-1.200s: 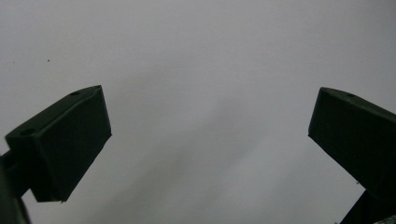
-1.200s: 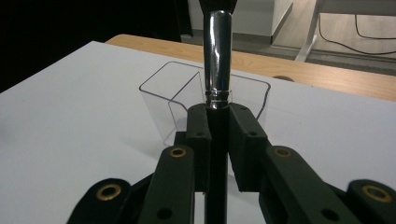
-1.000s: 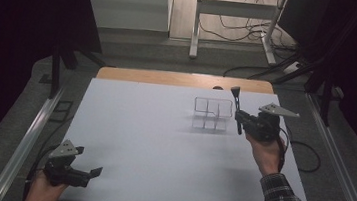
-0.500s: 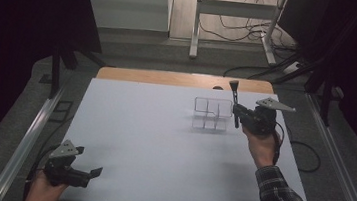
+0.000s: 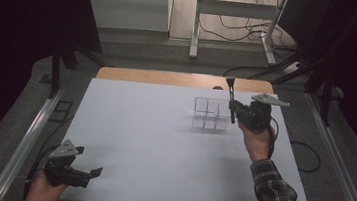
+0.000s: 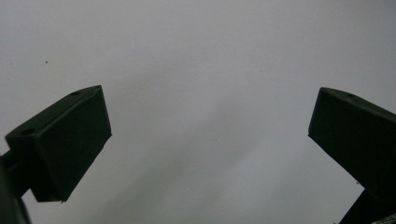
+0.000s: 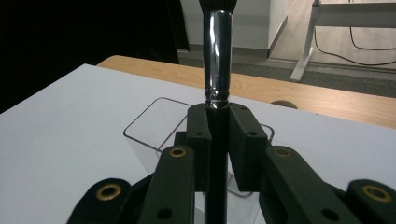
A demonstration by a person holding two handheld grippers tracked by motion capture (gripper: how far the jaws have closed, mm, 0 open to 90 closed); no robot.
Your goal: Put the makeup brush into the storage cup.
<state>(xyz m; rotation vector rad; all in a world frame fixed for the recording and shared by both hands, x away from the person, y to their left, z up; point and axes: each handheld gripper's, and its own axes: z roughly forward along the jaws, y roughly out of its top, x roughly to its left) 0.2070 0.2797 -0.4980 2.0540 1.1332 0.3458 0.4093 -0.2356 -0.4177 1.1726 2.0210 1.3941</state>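
My right gripper is shut on a makeup brush and holds it upright, bristles up. In the right gripper view the black handle sits clamped between the pads of that gripper, and the brush's chrome ferrule rises above them. A clear plastic organizer with open compartments stands on the white table top just left of the brush; in the right gripper view the organizer lies right behind the jaws. My left gripper rests at the near left corner, open with nothing between its jaws.
The white table top has a wooden strip along its far edge. Metal rails run down both sides. Beyond the table stand desk legs and floor cables. A cable trails from the right gripper.
The right gripper has carried the brush a little farther from the person and slightly left, closer to the organizer's right side. The left gripper has stayed put.
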